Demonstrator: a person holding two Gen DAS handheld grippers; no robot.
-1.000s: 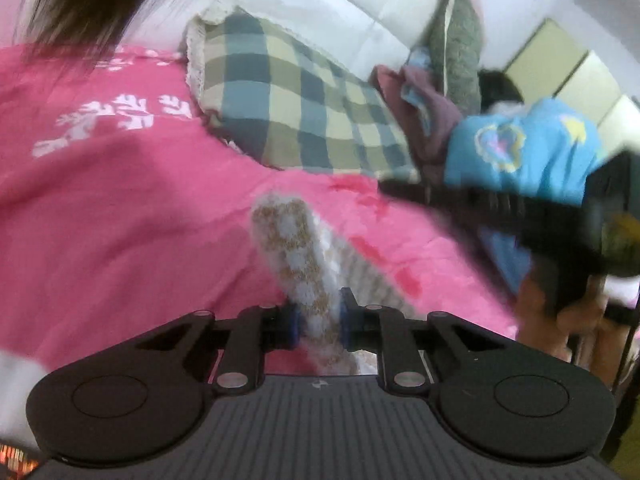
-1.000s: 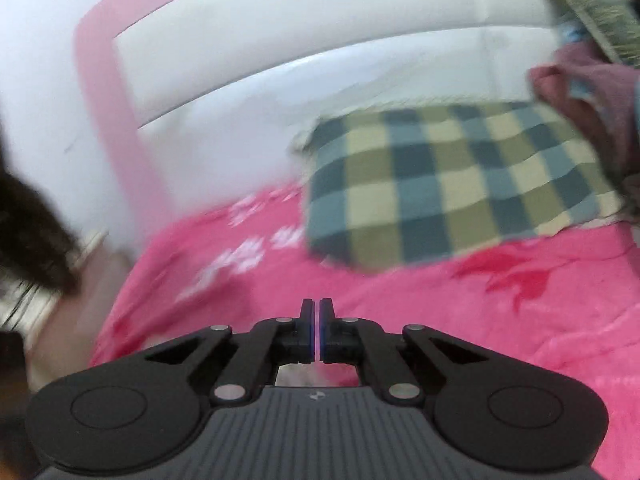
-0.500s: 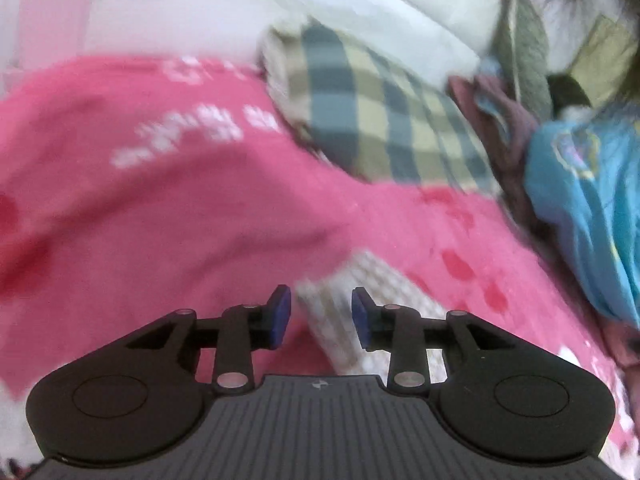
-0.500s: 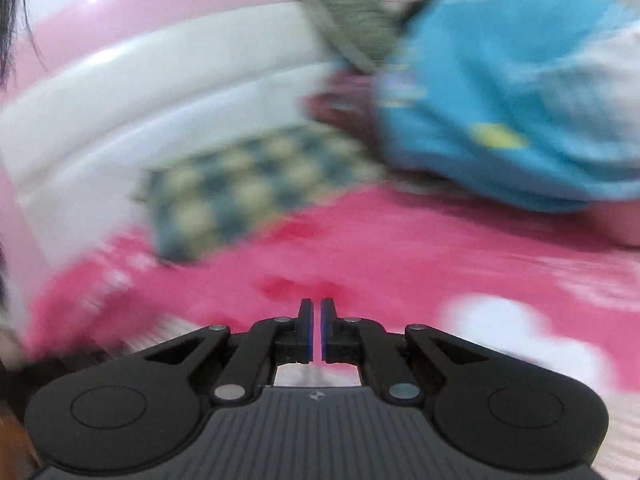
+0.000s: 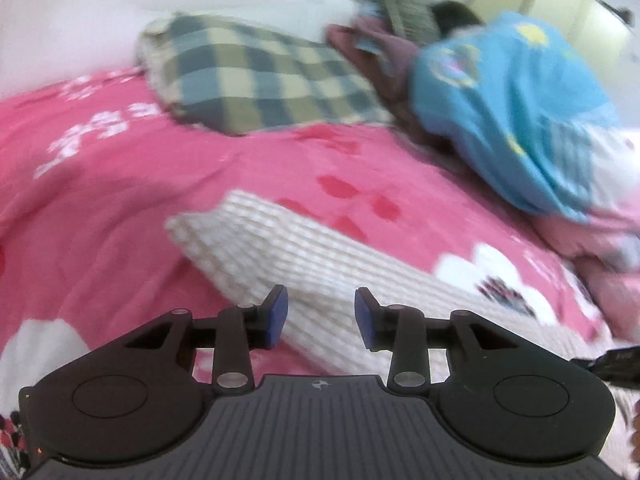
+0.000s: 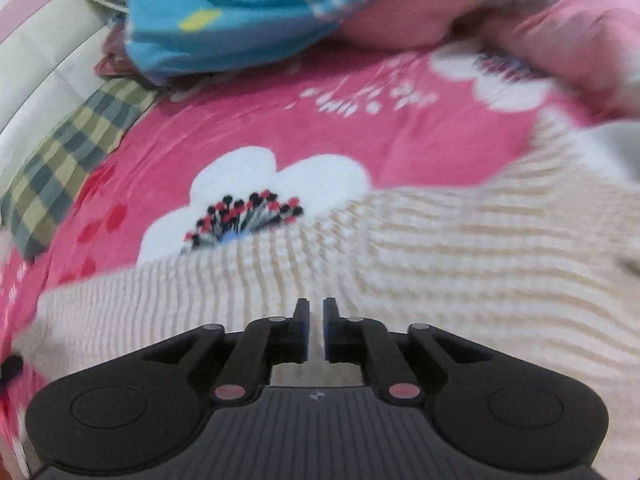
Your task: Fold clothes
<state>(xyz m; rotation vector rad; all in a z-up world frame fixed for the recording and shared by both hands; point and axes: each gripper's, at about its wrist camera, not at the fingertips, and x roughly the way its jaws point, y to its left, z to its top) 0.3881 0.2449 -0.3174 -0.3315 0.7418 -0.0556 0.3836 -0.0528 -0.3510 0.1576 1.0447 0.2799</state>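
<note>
- Left wrist view, left to right: pink floral bedspread (image 5: 100, 208) fills the left and centre; checked pillow (image 5: 256, 80) sits upper centre; a person in a blue top (image 5: 516, 112) lies at upper right.
- Cream knit garment (image 5: 320, 256), the task's thing, runs from frame centre to lower right, flat on the bedspread.
- Left gripper (image 5: 316, 318): jaws have just been opening and stand moderately apart. The garment's edge shows in the gap beyond them, but the pads do not press on it. Released, holding nothing.
- Right wrist view: garment (image 6: 400, 264) spans the lower half of the frame.
- Right gripper (image 6: 316, 330): jaws have just been opening to a narrow slit, nothing between them, poised over the knit.
- Judgement: 1 fold step looks finished, regrasp pending.
- Next move calls for wider right jaws, then a pinch on a garment edge.
</note>
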